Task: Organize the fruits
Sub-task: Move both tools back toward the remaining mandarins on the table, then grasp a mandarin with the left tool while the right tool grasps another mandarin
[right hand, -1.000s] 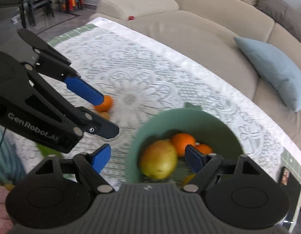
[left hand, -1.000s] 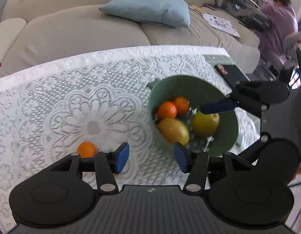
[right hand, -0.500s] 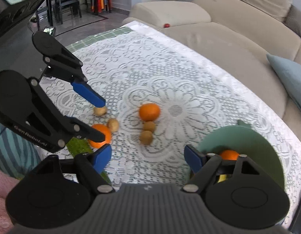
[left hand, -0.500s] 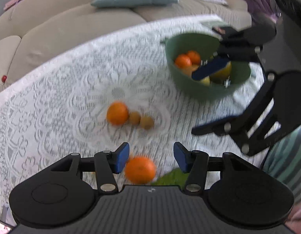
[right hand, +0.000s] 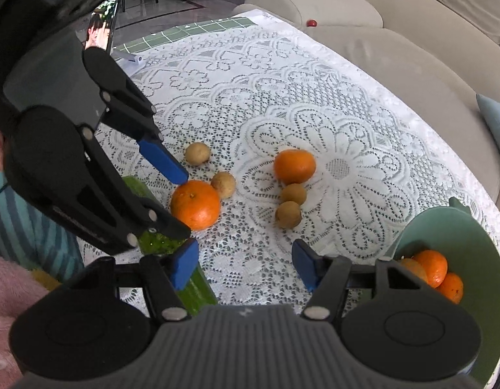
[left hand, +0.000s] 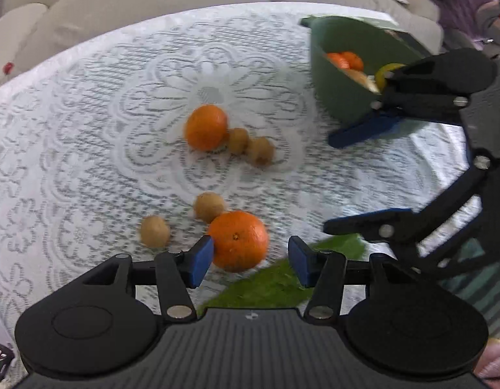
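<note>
**Over the lace cloth, left gripper lines up on the near orange**

Across the white lace tablecloth (right hand: pixel 314 97) the view has swung away from the green bowl (right hand: pixel 476 227), which a second ago filled the middle of both cameras and now sits at the right edge, holding oranges and a yellow-green fruit. That suggests the bowl stage is over for now and loose fruit is next. A green cucumber (right hand: pixel 159 243) lies at the near edge of the cloth. Both grippers are spread wide and carry nothing: the right gripper (right hand: pixel 245 267) hangs over bare cloth, while the left gripper (left hand: pixel 251 261) has dropped low around the near orange (left hand: pixel 238 240), its left pad just beside the skin and the right pad still apart from it. Half a second ago that orange sat lower between the pads. A second orange (left hand: pixel 206 126) lies further out, touching two small brown fruits (left hand: pixel 250 147); two more brown fruits (left hand: pixel 181 220) lie near the first orange
</note>
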`<state>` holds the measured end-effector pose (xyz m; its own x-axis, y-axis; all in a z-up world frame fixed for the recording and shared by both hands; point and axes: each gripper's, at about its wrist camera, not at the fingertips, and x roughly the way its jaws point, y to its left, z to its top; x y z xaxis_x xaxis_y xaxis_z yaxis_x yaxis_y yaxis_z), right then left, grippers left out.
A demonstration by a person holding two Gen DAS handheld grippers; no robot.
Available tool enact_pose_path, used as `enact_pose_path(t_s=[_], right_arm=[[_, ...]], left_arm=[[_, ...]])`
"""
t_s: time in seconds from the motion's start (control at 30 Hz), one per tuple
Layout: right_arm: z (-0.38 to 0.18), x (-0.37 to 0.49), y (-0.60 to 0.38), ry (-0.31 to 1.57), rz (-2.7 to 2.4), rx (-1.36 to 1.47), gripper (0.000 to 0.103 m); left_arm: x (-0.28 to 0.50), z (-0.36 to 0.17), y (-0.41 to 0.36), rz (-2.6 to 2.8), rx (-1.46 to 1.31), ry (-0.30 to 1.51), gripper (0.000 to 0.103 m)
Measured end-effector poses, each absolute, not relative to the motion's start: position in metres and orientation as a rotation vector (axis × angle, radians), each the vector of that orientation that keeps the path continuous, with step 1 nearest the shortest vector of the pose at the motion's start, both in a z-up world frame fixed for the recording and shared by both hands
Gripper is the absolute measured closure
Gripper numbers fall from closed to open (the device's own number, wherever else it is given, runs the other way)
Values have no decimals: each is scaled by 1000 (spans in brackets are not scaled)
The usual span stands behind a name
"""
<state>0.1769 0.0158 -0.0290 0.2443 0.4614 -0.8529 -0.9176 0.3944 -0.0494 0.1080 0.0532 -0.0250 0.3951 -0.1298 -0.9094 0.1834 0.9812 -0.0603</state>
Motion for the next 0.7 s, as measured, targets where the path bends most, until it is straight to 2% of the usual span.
enact_pose_path(t_s=[0.23,0.47,0.7], right_arm=[[-35,184,18,886,1029,-628,46],[-43,196,29,879,1028,-636,46],[-52,211,49,828,999,-680,46]], left_arm=[[119,-36,62,-126,51,1193,41],[118,-43,69,-114,1,1218,49],[117,-42,69,-107,-5,1217,51]])
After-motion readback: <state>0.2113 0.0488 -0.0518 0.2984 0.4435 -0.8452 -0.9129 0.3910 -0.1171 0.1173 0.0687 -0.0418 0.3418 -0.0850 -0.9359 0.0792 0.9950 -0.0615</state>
